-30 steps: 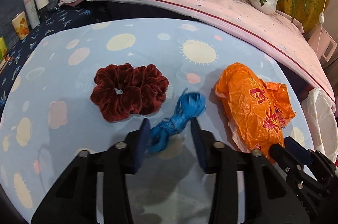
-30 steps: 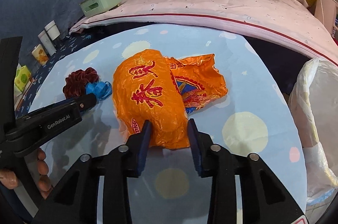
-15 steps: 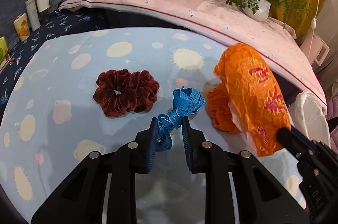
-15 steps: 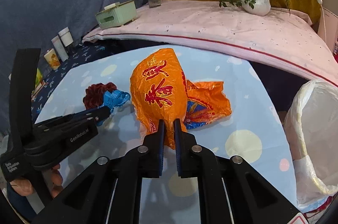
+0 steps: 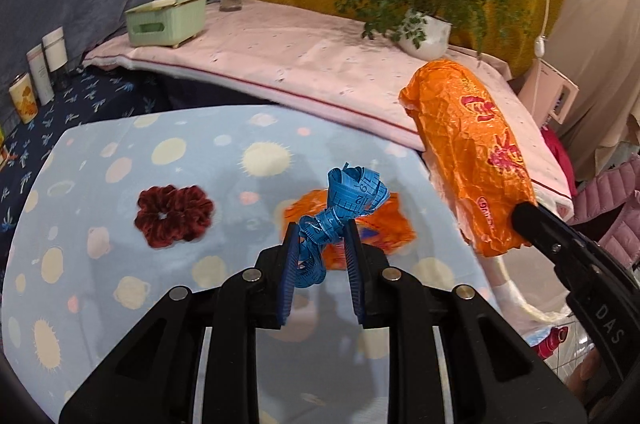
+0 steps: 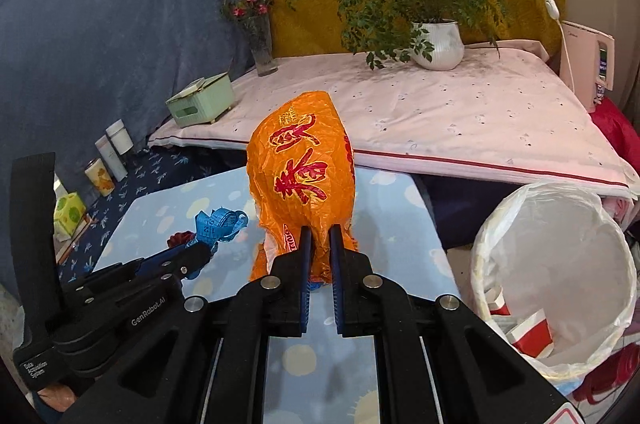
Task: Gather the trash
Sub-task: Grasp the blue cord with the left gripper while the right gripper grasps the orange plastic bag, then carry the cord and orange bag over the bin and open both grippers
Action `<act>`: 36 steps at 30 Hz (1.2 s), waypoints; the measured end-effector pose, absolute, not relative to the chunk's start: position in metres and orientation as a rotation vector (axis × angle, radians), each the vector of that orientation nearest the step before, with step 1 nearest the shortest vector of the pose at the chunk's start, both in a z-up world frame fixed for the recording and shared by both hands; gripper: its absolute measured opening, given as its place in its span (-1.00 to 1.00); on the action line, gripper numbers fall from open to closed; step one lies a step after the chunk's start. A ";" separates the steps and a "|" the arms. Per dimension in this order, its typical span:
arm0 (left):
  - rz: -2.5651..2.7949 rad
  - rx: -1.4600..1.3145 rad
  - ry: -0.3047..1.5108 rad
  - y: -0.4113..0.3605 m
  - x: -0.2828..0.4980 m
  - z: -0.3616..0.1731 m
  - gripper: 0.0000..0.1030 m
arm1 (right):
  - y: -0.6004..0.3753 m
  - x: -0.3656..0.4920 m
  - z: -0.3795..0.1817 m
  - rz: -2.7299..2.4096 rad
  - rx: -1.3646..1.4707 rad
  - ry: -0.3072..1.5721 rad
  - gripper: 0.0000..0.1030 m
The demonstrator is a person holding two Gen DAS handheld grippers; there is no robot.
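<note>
1. Above the table (image 5: 120, 264), L gripper (image 5: 322, 244) pinches a blue tape measure (image 5: 348, 200); bundle sticks up past the fingertips, clear of the cloth.
2. R gripper (image 6: 318, 244) is pressed together on the lower end of an orange wrapper (image 6: 304, 176); wrapper stands up from the jaws, off the table. Red characters on its face.
3. Left wrist view: same wrapper (image 5: 472, 160) hangs at right, R gripper's black finger clamped at its bottom end.
4. 2nd orange wrapper (image 5: 384, 224) lies flat on table, partly hidden behind tape + L fingers.
5. Dark red scrunchie (image 5: 174, 216) lies on table, left of tape, apart from it.
6. Table cloth: light blue w/ pale sun and planet print.
7. Bin (image 6: 556, 264) w/ white liner sits right of table, just beside its edge; red-and-white scraps in the bottom.
8. Behind table: pink-covered bench (image 6: 440, 116) w/ green box (image 6: 200, 104), glass vase (image 6: 262, 40) w/ pink flowers, white plant pot (image 6: 438, 44).
9. Far left on dark blue cloth: a few tins and jars (image 6: 110, 160).
10. Person's fingers (image 6: 56, 396) show under the L gripper handle, bottom left of right wrist view.
</note>
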State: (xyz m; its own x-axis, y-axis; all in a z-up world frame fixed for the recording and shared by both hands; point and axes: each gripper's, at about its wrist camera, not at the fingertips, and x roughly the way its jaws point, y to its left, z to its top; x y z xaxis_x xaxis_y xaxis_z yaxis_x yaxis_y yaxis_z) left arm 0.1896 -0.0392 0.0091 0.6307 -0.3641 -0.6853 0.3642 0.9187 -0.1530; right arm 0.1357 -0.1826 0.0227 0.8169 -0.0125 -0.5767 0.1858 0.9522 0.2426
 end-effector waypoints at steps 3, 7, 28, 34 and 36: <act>-0.449 0.011 0.774 -0.058 0.180 0.017 -0.57 | -0.198 0.126 0.026 -0.130 0.312 0.598 -0.83; -0.488 0.037 0.765 -0.085 0.168 0.023 -0.57 | -0.220 0.113 0.029 -0.161 0.331 0.584 -0.83; -0.705 0.163 0.787 -0.213 0.119 0.019 -0.57 | -0.336 0.041 0.004 -0.356 0.473 0.570 -0.83; -0.749 0.174 0.810 -0.236 0.115 0.010 -0.57 | -0.355 0.028 -0.006 -0.393 0.493 0.576 -0.83; -0.759 0.172 0.819 -0.242 0.115 0.008 -0.57 | -0.358 0.027 -0.009 -0.400 0.497 0.580 -0.83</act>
State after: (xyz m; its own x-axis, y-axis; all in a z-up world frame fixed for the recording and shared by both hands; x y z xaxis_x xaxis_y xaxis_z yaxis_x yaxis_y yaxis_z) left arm 0.1150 -0.2422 0.0076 0.4399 -0.5445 -0.7142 0.6711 0.7277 -0.1414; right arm 0.0267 -0.3585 -0.0087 0.7671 -0.2168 -0.6038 0.4875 0.8089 0.3288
